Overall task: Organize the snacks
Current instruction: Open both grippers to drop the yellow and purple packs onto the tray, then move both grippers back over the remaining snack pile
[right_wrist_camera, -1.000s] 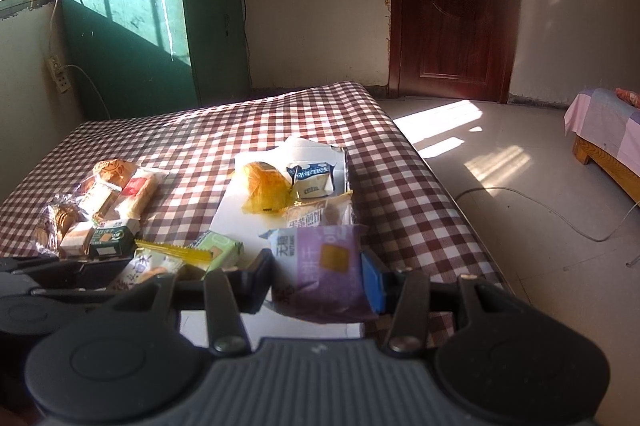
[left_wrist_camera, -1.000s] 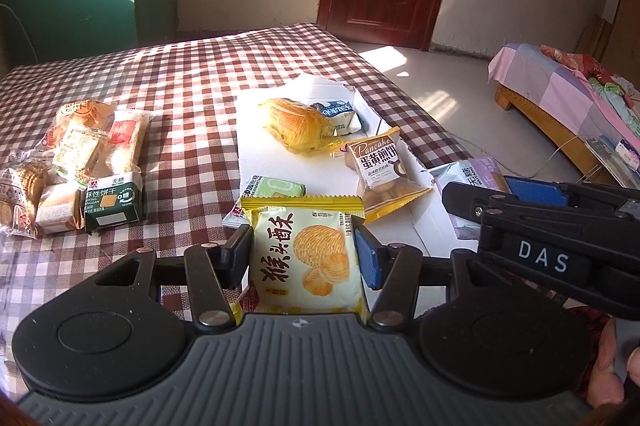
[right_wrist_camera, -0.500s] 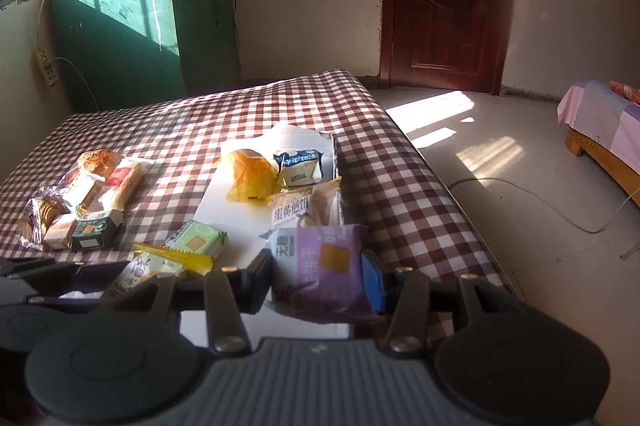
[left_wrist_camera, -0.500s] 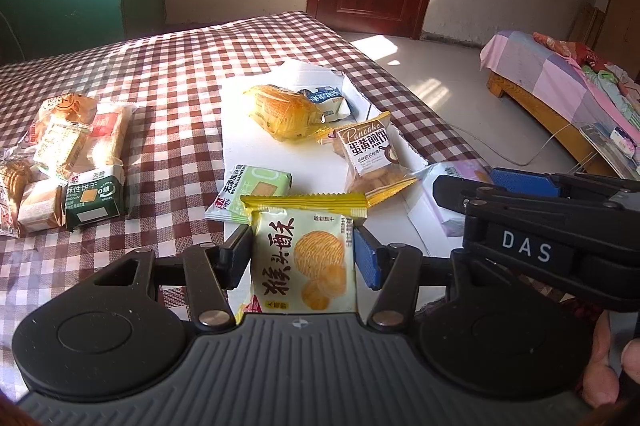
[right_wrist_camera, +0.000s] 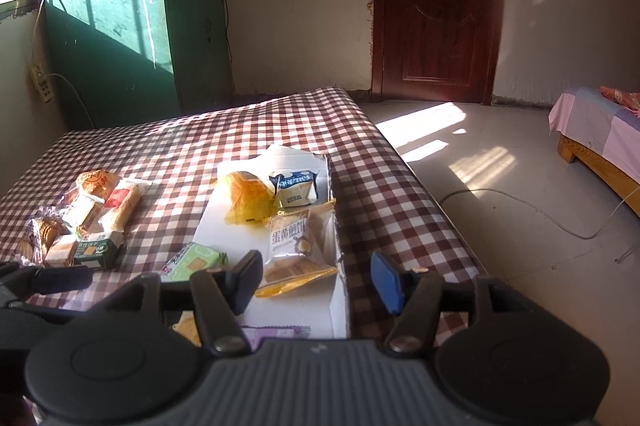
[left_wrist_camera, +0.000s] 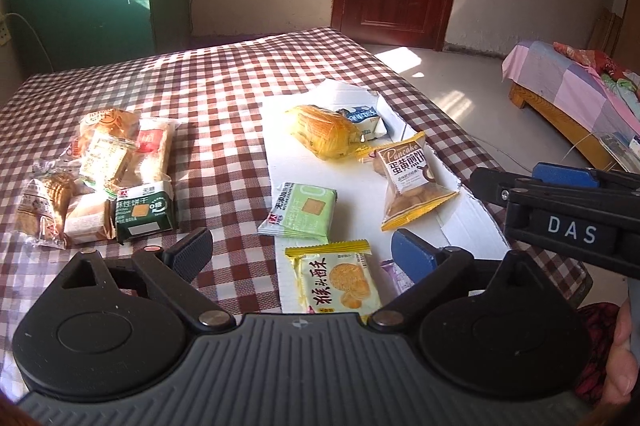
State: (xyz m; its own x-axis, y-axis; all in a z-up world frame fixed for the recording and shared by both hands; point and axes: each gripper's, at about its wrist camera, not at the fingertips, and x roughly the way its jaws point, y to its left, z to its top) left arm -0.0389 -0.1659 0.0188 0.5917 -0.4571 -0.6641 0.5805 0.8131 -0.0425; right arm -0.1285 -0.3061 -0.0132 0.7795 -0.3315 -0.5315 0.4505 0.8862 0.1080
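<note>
My left gripper [left_wrist_camera: 300, 252] is open; a yellow biscuit packet [left_wrist_camera: 336, 278] lies loose between its fingers on the white cardboard sheet [left_wrist_camera: 280, 130]. My right gripper [right_wrist_camera: 316, 274] is open; a purple packet [right_wrist_camera: 276, 332] lies just under its body on the sheet, mostly hidden. On the sheet also lie a light green packet [left_wrist_camera: 300, 212], a brown Pancake packet [left_wrist_camera: 412, 182], a yellow bread packet [left_wrist_camera: 324, 130] and a blue-white packet [left_wrist_camera: 364, 120]. The right gripper shows at the right of the left wrist view [left_wrist_camera: 560, 210].
A pile of several snacks [left_wrist_camera: 96, 174], with a dark green packet [left_wrist_camera: 144, 214] at its front, lies on the left of the checked tablecloth [left_wrist_camera: 224, 78]. The table's right edge drops to the floor. A bed [left_wrist_camera: 572, 86] stands at the far right.
Both grippers have opened and drawn back. The yellow biscuit packet and the purple packet were let go and now lie on the white sheet.
</note>
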